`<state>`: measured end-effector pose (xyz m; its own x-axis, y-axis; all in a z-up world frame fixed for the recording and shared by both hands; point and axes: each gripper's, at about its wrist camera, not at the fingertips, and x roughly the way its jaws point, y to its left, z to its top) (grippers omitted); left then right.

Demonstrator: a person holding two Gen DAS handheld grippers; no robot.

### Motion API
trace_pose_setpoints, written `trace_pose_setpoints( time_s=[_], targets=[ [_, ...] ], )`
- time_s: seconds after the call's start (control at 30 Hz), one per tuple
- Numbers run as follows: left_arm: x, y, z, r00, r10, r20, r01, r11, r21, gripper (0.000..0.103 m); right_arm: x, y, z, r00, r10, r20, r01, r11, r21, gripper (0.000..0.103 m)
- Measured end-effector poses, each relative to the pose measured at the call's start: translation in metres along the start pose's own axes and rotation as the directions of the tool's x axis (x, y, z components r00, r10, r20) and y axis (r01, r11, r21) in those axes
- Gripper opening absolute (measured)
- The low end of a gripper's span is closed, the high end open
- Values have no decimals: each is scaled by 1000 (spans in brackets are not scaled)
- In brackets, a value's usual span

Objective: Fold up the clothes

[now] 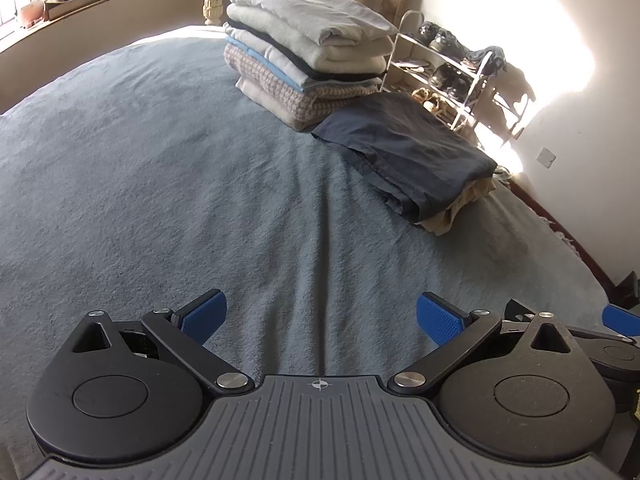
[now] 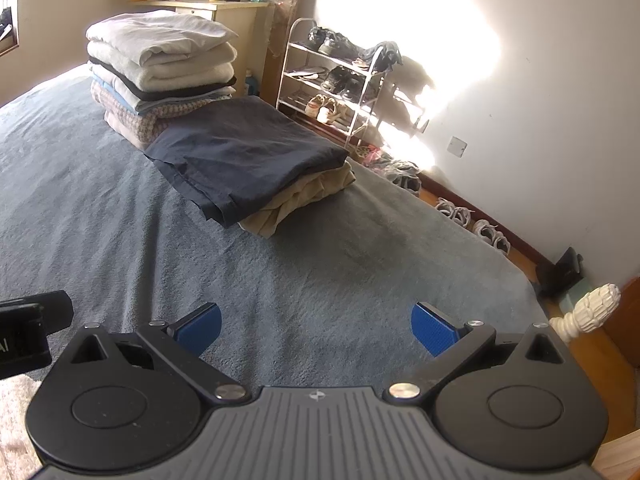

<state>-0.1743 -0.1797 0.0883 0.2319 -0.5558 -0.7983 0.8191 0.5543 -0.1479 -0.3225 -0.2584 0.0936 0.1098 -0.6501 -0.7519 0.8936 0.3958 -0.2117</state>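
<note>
two clothes stacks [image 1: 308, 60] [image 1: 408, 156], two grippers [image 1: 320, 316] [image 2: 316, 326]

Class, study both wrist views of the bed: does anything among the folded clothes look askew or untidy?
Mostly tidy. The tall stack sits fairly square. The dark folded garment lies on a tan garment whose bunched edge pokes out beneath it on the near right side, so that smaller pile looks uneven.

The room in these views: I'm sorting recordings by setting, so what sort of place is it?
Most likely a home bedroom. A bed with a grey-blue cover holds a stack of folded clothes, a carved bedpost finial stands at its corner, and a shoe rack stands by the wall.
</note>
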Motion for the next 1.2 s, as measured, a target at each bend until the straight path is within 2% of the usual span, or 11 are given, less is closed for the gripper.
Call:
trace_pose_setpoints(
  time_s=[1.2],
  targets=[
    [-4, -3, -3, 1000, 7, 16, -7, 1000, 14, 102, -2, -1, 2, 1000, -10, 2, 10, 1000, 13, 103]
  ],
)
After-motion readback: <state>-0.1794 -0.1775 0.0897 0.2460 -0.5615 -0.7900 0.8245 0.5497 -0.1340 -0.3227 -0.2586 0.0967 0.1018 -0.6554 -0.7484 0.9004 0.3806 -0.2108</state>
